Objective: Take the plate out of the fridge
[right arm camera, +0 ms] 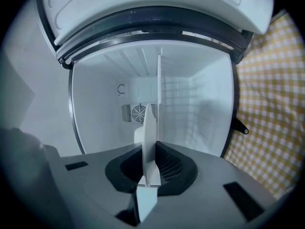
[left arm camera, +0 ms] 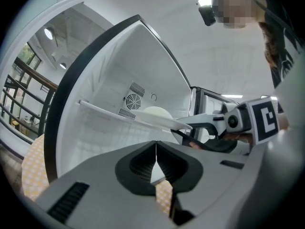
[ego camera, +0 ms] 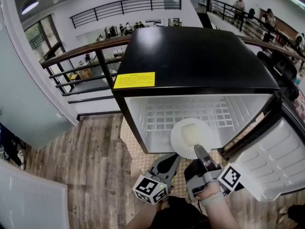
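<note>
Plate (ego camera: 190, 136) pinched by one rim at the fridge mouth

The white plate is at the front of the fridge (ego camera: 190, 56) opening, above the front of the wire shelf (ego camera: 181, 112). I cannot tell whether it rests on the wires. The right gripper (ego camera: 201, 152) is clamped on the rim nearest the outside, and its own view shows that rim edge-on between the pads.

The hold is on a thin, smooth lip, with the rest of the disc reaching back into the fridge. I judge a quick pull could make it pivot or slip from the pads. The inner rim could also snag a shelf wire and lever itself loose.

The open door (ego camera: 281, 151) stands just right of the fridge, near the gripper, so a swing that way risks a knock. The left gripper (ego camera: 172, 162), in front of the fridge, is closed on nothing and gives no support.
</note>
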Demonstrator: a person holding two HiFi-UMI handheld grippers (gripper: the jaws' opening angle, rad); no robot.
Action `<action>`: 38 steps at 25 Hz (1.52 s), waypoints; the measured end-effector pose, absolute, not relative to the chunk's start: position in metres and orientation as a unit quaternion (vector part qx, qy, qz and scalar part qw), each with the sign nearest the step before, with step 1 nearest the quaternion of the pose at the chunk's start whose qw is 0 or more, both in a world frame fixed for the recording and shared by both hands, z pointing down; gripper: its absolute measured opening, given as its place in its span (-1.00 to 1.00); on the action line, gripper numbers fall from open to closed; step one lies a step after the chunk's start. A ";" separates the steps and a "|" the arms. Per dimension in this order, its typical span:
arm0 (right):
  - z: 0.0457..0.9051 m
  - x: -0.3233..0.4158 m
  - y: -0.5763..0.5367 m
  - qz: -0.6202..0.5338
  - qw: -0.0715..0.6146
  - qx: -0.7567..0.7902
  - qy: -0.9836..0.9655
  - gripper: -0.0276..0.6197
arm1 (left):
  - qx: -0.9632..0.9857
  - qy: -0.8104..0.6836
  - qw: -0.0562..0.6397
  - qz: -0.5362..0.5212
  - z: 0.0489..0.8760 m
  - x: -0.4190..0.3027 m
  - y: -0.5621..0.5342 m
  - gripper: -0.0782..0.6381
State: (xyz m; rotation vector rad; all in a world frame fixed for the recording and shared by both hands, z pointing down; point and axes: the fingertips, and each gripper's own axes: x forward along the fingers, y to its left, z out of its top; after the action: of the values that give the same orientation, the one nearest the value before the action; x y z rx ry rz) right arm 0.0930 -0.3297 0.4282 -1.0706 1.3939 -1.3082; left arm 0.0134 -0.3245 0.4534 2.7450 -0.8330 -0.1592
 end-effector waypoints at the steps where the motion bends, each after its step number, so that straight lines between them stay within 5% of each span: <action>1: 0.428 0.093 -0.327 -0.530 0.458 -0.435 0.566 -0.76 | 0.947 -0.287 0.134 -0.055 0.453 0.013 -0.322 -0.75; 38: 0.434 0.101 -0.261 -0.549 0.437 -0.417 0.578 -0.76 | 0.933 -0.334 0.116 -0.064 0.439 0.010 -0.267 -0.75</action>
State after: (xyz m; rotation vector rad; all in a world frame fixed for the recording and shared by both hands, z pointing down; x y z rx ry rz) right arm 0.1011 -0.2611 0.4340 -1.0370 1.4388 -1.3651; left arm 0.0096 -0.2671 0.4387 2.7332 -0.9772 -0.1883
